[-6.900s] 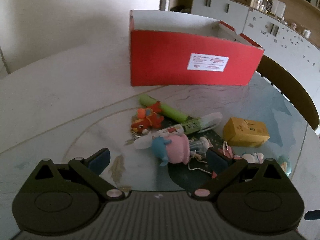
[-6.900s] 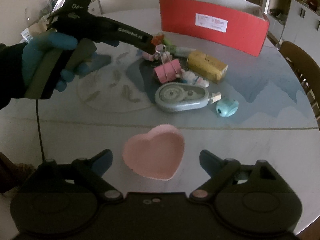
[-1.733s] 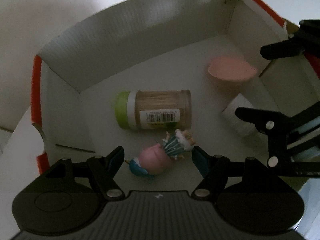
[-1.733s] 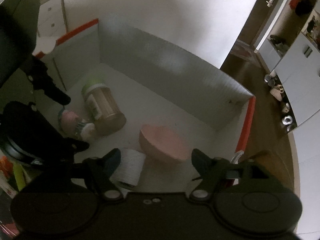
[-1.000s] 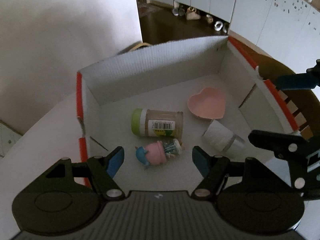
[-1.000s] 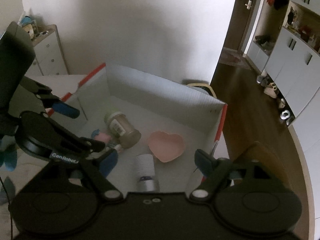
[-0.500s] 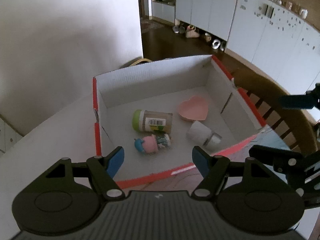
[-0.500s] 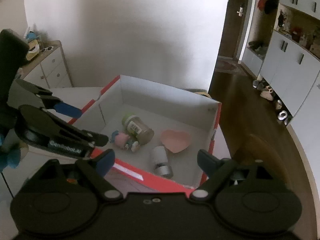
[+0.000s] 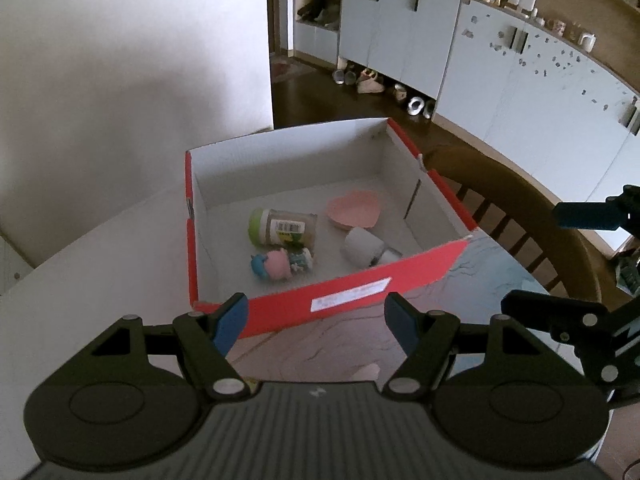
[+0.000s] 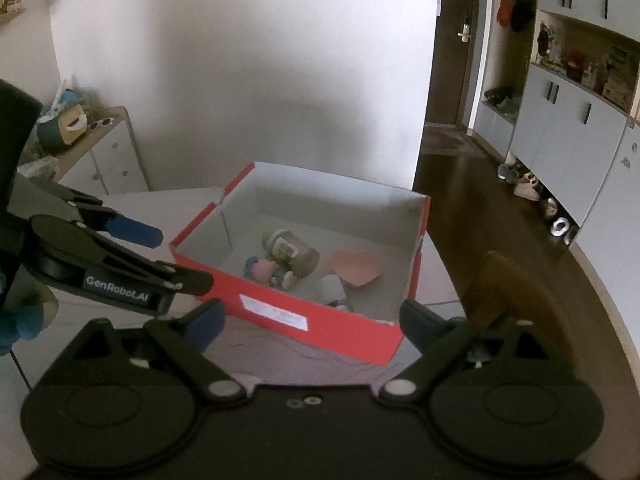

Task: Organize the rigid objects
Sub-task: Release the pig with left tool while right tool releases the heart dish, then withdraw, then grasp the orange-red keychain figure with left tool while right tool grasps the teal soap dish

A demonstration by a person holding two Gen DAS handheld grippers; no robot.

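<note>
A red cardboard box point(image 9: 352, 300) point(image 10: 320, 320) stands on the table. Inside lie a pink heart dish point(image 9: 354, 213) point(image 10: 356, 267), a toothpick jar with a green lid point(image 9: 282, 227) point(image 10: 290, 251), a pink and blue toy figure point(image 9: 280, 263) point(image 10: 266, 270) and a white roll point(image 9: 362, 247) point(image 10: 332, 287). My left gripper point(image 9: 316, 322) is open and empty, held above the table in front of the box. My right gripper point(image 10: 310, 318) is open and empty, also in front of the box.
A wooden chair point(image 9: 520, 216) point(image 10: 516, 296) stands at the table's right edge beyond the box. White cabinets point(image 9: 500, 80) line the far wall, with shoes on the floor. A white drawer unit point(image 10: 104, 152) stands at the left.
Both grippers have pulled back and up from over the box. The toy figure and the heart dish now lie inside it, and both grippers are empty.
</note>
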